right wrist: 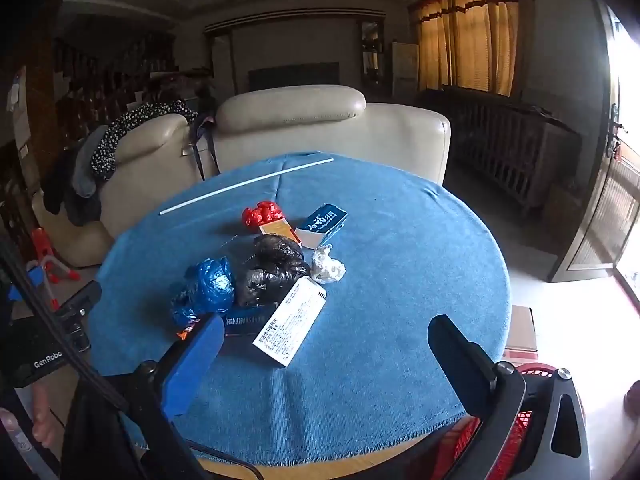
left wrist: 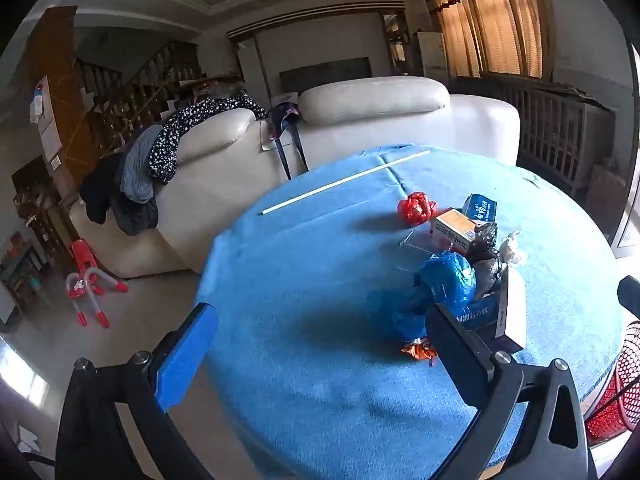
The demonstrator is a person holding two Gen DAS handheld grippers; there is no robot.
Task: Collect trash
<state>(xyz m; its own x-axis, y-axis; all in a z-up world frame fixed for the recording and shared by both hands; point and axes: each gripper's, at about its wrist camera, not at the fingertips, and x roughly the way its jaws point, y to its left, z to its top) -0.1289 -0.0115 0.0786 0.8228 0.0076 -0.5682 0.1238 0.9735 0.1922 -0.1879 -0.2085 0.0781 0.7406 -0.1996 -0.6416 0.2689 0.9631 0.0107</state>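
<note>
Both grippers spread wide, nothing held. Left gripper (left wrist: 320, 328) hovers above the near-left part of the round table's blue cloth (left wrist: 300, 380); blue pad on its left finger, dark right finger crossing in front of the trash heap. Right gripper (right wrist: 326, 340) hovers over the near edge of the same cloth (right wrist: 400, 280), fingers well apart, bare cloth between them.

Trash lies in one cluster, ahead and right of the left gripper, ahead and left of the right one:
- crumpled blue plastic bag (right wrist: 208, 284), nearest the right gripper's left finger; same bag (left wrist: 444, 280) just beyond the left gripper's right finger
- crumpled black plastic bag (right wrist: 272, 268), touching the blue one
- white printed carton (right wrist: 290, 326), lying flat, closest to the right gripper
- white paper wad (right wrist: 327, 266), beside the black bag
- blue carton with white lettering (right wrist: 322, 224), farther back
- orange-and-white box (left wrist: 454, 228), next to a red plastic wad (left wrist: 416, 208)
- small orange foil wrapper (left wrist: 418, 350), by the left gripper's right finger

Long white stick (left wrist: 346, 182) lies across the far side. Red mesh basket (right wrist: 532, 376) sits low behind the right gripper's right finger, below the table edge. Cream sofa (left wrist: 360, 120) stands beyond the table.
</note>
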